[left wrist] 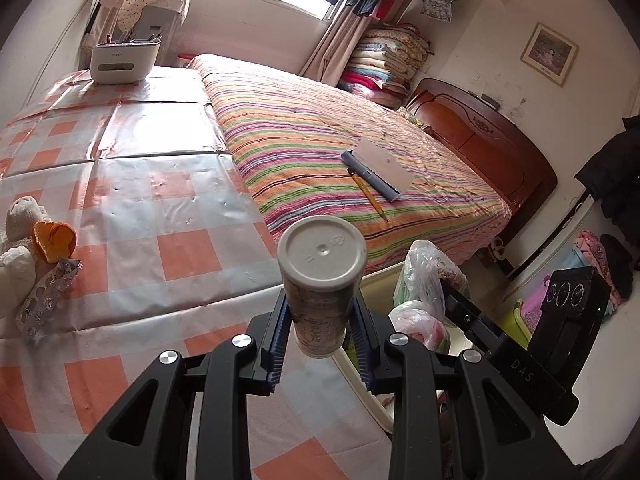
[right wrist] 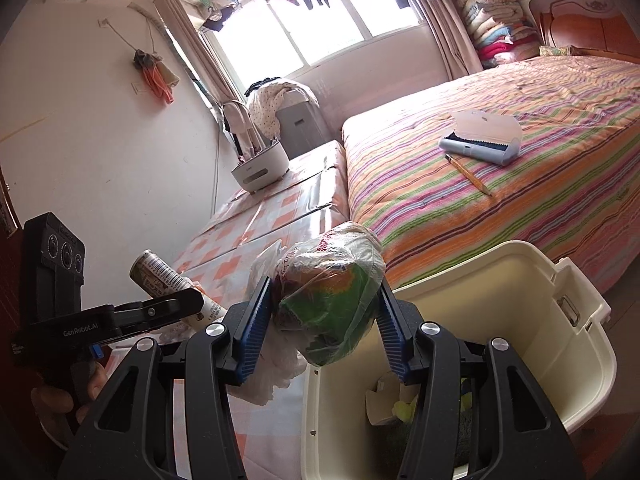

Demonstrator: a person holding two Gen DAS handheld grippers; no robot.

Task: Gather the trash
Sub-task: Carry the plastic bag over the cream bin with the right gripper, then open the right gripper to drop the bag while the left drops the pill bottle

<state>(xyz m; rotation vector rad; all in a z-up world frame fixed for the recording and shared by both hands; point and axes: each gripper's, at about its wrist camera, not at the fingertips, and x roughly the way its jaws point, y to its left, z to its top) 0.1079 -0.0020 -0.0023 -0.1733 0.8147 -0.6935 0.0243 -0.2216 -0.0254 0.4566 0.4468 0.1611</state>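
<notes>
Over the near edge of the checked tablecloth (left wrist: pixel 132 200), in the left wrist view, the left gripper (left wrist: pixel 322 320) is clamped on a printed bottle (left wrist: pixel 320 280), its pale cap toward the camera. At the far left of the cloth lie an orange peel (left wrist: pixel 54 240) and a foil blister strip (left wrist: pixel 46 300), still uncollected, beside a soft toy (left wrist: pixel 20 240). To the right, the other tool and crumpled plastic show above the bin's rim.

In the right wrist view, the right gripper (right wrist: pixel 324 312) squeezes a plastic bag bundle (right wrist: pixel 332 300) with green and red inside, hanging just beyond the near-left rim of the cream bin (right wrist: pixel 560 340); scraps already lie at the bin's bottom. A pencil (right wrist: pixel 470 178) and a lint brush (right wrist: pixel 480 136) rest on the striped bed (right wrist: pixel 520 220), well apart from the bin.

To finish well, I would bring the bundle fully over the bin's opening before letting go, since loose bag ends trail toward the table side and could snag the rim. The bottle should follow, released low so it does not bounce out.
</notes>
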